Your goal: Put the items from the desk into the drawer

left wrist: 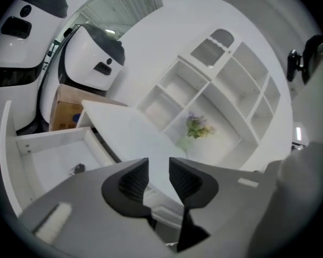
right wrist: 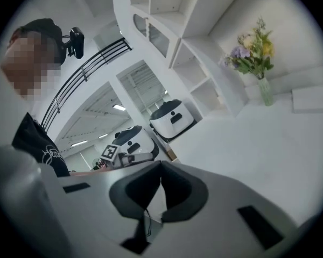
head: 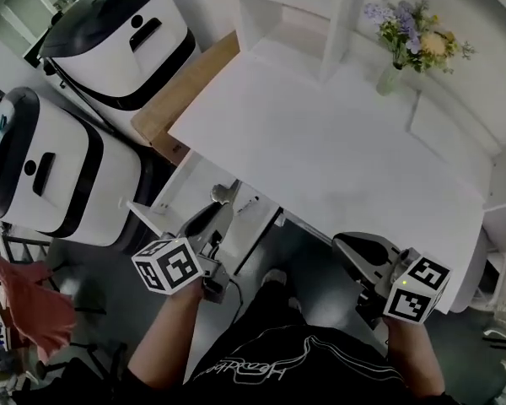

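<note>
My left tongs [left wrist: 159, 176], slightly apart and empty, hang over the open drawer [left wrist: 43, 157], where a small dark item [left wrist: 78, 169] lies. The right tongs [right wrist: 160, 186] are closed on nothing. The tabletop [head: 337, 159] looks cleared, so I'd lift away without clipping the drawer wall.

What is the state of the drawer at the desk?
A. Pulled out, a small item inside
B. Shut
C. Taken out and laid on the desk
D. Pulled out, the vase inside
A: in the left gripper view the drawer stands pulled out from under the desk, with a small dark item on its floor.
</note>
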